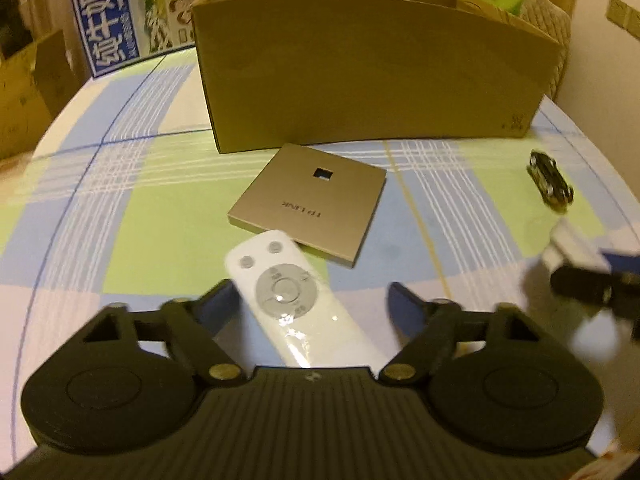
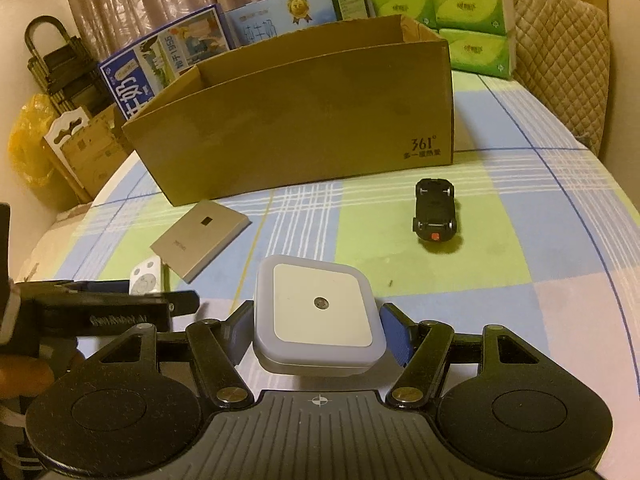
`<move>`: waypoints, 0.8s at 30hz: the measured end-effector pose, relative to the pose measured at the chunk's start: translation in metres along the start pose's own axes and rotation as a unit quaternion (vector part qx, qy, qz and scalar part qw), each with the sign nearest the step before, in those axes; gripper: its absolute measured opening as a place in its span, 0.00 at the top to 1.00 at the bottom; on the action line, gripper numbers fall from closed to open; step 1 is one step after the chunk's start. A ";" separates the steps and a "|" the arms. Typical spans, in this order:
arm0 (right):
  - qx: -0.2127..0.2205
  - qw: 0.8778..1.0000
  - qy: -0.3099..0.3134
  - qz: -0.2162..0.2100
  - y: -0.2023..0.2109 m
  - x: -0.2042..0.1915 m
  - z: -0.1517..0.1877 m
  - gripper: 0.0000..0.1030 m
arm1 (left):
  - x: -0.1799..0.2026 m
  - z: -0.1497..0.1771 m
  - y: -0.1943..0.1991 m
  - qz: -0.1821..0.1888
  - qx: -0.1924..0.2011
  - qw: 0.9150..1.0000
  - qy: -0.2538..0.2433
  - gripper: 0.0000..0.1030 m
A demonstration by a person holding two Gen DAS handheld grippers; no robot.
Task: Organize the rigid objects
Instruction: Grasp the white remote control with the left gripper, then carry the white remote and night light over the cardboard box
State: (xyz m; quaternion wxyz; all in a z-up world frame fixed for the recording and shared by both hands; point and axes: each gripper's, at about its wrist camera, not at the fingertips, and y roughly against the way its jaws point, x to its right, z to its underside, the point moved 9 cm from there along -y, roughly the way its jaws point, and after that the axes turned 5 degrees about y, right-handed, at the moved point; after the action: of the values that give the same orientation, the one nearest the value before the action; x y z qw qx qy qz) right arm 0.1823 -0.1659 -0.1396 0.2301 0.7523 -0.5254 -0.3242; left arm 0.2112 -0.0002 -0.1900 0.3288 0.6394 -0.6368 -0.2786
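Right wrist view: my right gripper (image 2: 316,334) clamps one square night light (image 2: 320,316); the cardboard box (image 2: 304,120) behind reads "361°". Left wrist view: my left gripper (image 1: 312,300) stands open around one white remote (image 1: 288,292), beside one "TP-LINK" panel (image 1: 308,204).

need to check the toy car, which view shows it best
The right wrist view: the black toy car lies upside down on the checked cloth, sharp and whole. The left wrist view shows it small and blurred at the right edge.
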 end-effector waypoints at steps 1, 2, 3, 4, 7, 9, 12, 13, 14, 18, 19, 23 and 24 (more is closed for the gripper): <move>0.002 1.000 -0.003 0.000 0.000 0.001 0.000 0.38 | -0.002 0.002 0.003 0.002 0.002 1.000 -0.006 0.39; 0.003 1.000 -0.004 0.000 0.000 0.002 -0.001 0.38 | -0.005 0.003 0.005 0.007 0.002 1.000 -0.009 0.42; 0.003 1.000 -0.006 0.000 0.000 0.003 -0.001 0.38 | -0.007 0.006 0.008 0.010 0.002 1.000 -0.011 0.47; 0.003 1.000 -0.008 -0.001 0.000 0.004 0.000 0.38 | -0.010 0.007 0.010 0.010 0.001 1.000 -0.014 0.54; 0.004 1.000 -0.013 -0.003 -0.001 0.004 0.000 0.38 | -0.019 0.013 0.018 0.011 0.001 1.000 -0.011 0.65; 0.006 1.000 -0.012 -0.004 0.000 0.003 -0.001 0.38 | -0.023 0.014 0.019 0.014 0.003 1.000 -0.007 0.66; 0.007 1.000 -0.014 -0.003 0.001 0.003 -0.001 0.38 | -0.022 0.015 0.020 0.011 0.005 1.000 -0.009 0.65; 0.007 1.000 -0.014 -0.002 0.000 0.004 -0.001 0.38 | -0.022 0.015 0.020 0.008 0.005 1.000 -0.009 0.65; 0.006 1.000 -0.014 -0.001 0.000 0.004 -0.001 0.38 | -0.022 0.014 0.019 0.007 0.007 1.000 -0.008 0.65; 0.005 1.000 -0.012 0.000 0.000 0.004 0.000 0.38 | -0.021 0.012 0.017 0.004 0.012 1.000 -0.012 0.64; 0.005 1.000 -0.011 0.001 0.000 0.004 0.001 0.38 | -0.021 0.012 0.017 0.005 0.012 1.000 -0.012 0.64; 0.006 1.000 -0.008 0.002 -0.001 0.004 0.001 0.38 | -0.021 0.012 0.017 0.007 0.013 1.000 -0.015 0.66; 0.007 1.000 -0.006 0.003 -0.001 0.003 0.001 0.38 | -0.021 0.012 0.018 0.006 0.012 1.000 -0.015 0.66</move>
State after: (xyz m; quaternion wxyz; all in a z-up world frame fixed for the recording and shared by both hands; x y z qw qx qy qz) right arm 0.1834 -0.1687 -0.1420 0.2227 0.7503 -0.5313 -0.3243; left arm 0.1899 0.0208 -0.1850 0.3129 0.6353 -0.6486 -0.2790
